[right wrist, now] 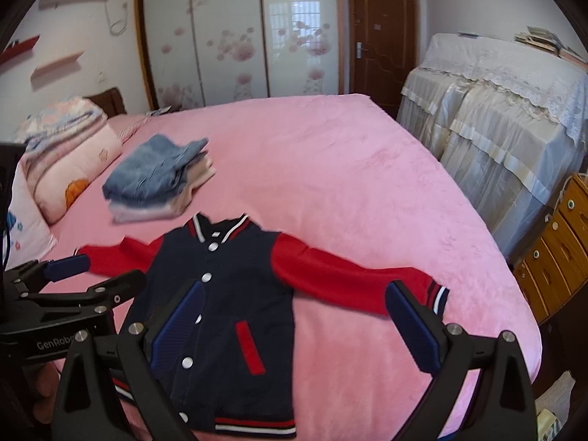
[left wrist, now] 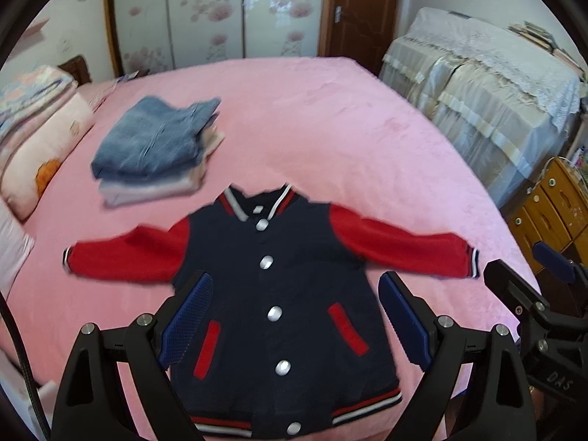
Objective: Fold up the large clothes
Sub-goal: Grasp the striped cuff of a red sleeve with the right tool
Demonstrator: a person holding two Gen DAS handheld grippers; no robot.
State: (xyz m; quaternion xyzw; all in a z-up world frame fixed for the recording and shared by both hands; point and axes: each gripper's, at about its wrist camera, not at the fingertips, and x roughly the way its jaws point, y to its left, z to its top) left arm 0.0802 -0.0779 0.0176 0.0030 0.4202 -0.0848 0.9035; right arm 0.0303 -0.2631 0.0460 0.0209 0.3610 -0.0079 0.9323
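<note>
— Pink bedspread [left wrist: 330, 117] fills the room's middle, with sliding wardrobe doors [left wrist: 205, 14] painted with flowers behind it and a brown door [left wrist: 360, 7] to their right. What lies on it?

— One jacket [left wrist: 272, 294], navy body with red sleeves, laid flat and face up near the close edge of the bed. Its snaps are fastened down the front, and both sleeves stretch straight out to the sides.

— Anything else on the bed?

— Yes, a stack of folded clothes [left wrist: 158, 143] with denim on top, just beyond the jacket's collar and apart from it. Pillows and folded quilts [left wrist: 40, 117] sit at the far left.

— And the claws?

— Left claw [left wrist: 294, 319] hangs over the jacket's body, its blue pads spread wide, pinching nothing. Right claw [right wrist: 294, 325] is likewise spread and empty, over the jacket's front and the sleeve reaching right. From this view its left pad [right wrist: 180, 327] overlaps the navy front; whether it touches, I cannot tell.

— Beside the bed?

— Furniture draped in a lace cover [right wrist: 507, 110], and a wooden drawer chest [right wrist: 555, 250].
</note>
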